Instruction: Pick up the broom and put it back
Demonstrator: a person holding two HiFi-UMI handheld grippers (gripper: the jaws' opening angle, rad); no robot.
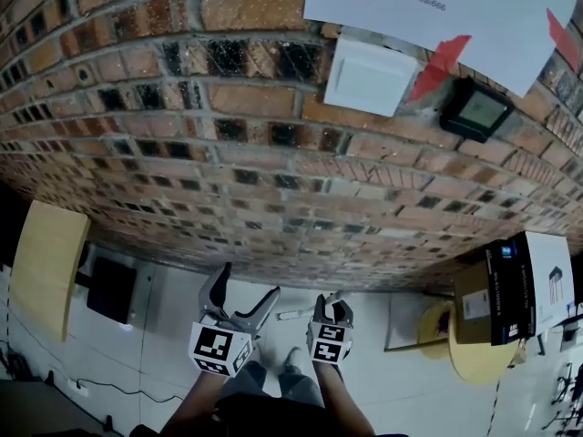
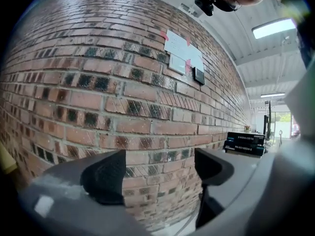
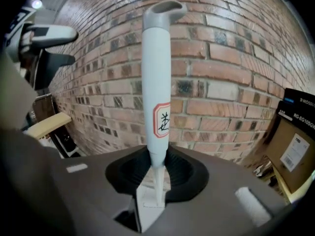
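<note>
- Head view takes in a curved red-brown brick wall [image 1: 273,153] that fills most of the frame, with a white tiled floor [image 1: 182,308] below it.
- A large white paper sheet [image 1: 437,7] hangs at the wall's upper right corner, with red tape strips [image 1: 439,65] at its lower edge.
- A brown cardboard box [image 1: 472,306] stands at the floor's right edge, touching a black-and-white printed carton [image 1: 528,285].
- A pale wooden board [image 1: 46,262] sits at the floor's left edge, near the foot of the wall.
- A white square wall plate [image 1: 369,76] and a small black wall unit [image 1: 475,110] are mounted just under the paper.
- The left gripper [image 2: 158,172] is released: its jaws stand wide apart with only brickwork showing between them.
- The right gripper [image 3: 157,173] is clenched on a pale grey plastic broom handle [image 3: 157,82]. The handle rises from between the jaws towards the wall and ends in a hanging loop.
- A red-bordered label sits on the shaft above the jaws; the brush end is out of sight.
</note>
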